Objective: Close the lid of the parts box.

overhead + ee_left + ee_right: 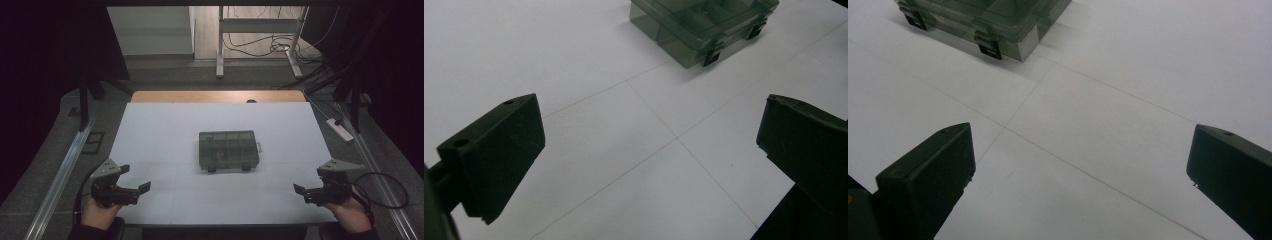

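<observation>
Compartment box (228, 150), smoky and see-through, lying flat near the middle of the white surface (160, 130), lid down, two dark latches (212, 169) on the near edge apparently fastened. Inside, dividers visible through the lid; contents too dim to make out. Same box at the top of the left gripper view (704, 25) and at the top left of the right gripper view (988, 20), in each case well ahead of the jaws, with bare surface between.

Left gripper (131, 181) held low at the near left corner, well apart from the box, jaws spread wide with nothing between them. Right gripper (310, 181) mirrored at the near right corner, equally far off, jaws likewise wide and empty. Both aimed inward toward the box, neither touching it.

Judged from this: hardly begun. Nothing gripped, nothing lifted, latches untouched, lid not raised. Probably the starting stance for an approach from both sides. Everything left to do: closing the gap to the near edge, steadying the box with one gripper, working the latches or the lid with the other. Some risk of the light box sliding on the smooth surface if pushed from one side alone.
</observation>
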